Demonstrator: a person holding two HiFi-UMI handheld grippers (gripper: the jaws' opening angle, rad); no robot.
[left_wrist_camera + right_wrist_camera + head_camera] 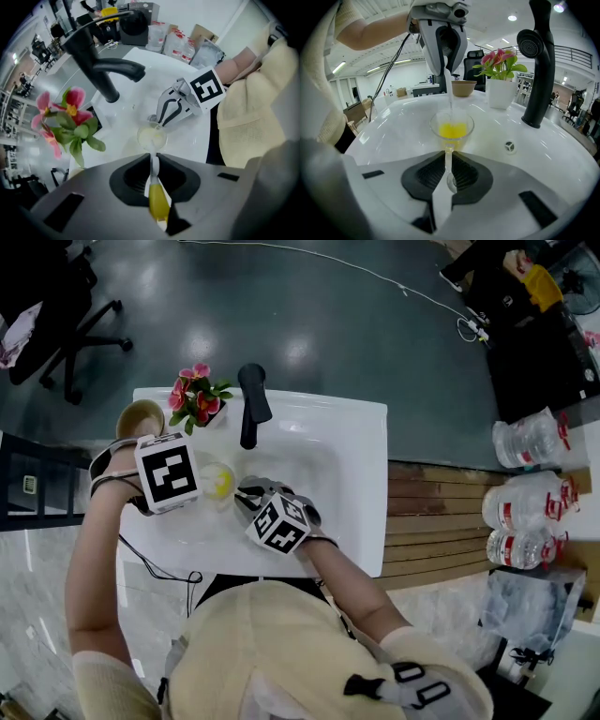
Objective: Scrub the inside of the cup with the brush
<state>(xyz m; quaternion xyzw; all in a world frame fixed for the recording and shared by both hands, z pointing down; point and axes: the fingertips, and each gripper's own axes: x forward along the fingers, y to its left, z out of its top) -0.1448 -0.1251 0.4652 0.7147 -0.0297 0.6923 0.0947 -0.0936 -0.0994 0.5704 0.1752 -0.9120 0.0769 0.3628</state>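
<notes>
Head view: A white sink [361, 442] was seen from steeply above, with a black faucet [251, 401] and a pot of pink flowers [195, 399] at its far rim. Over the basin the left tongs [204, 482] and the right tongs [246, 497] were seen meeting at a small clear cup [219, 481] with yellow showing inside it.

Left gripper view: The left tongs [153, 161] were closed on the yellow-and-white handle of the brush [158, 199]. The brush was pointed away and down into the mouth of the cup [151, 137], a line judged to let the head reach the inner wall. The right tongs [161, 122] were seen just beyond the cup, at its foot.

Right gripper view: The right tongs [449, 165] were clamped on the thin stem of the cup [451, 125]. The bowl was held upright, probably so that it was steadied against the push of the brush. The yellow head of the brush [452, 130] was seen low inside the bowl, and its white shaft rose to the left tongs [447, 65] directly above. Whether the foot was rested on the sink floor could not be told. The scrubbing was judged to be under way, with the brush already inside the cup.
</notes>
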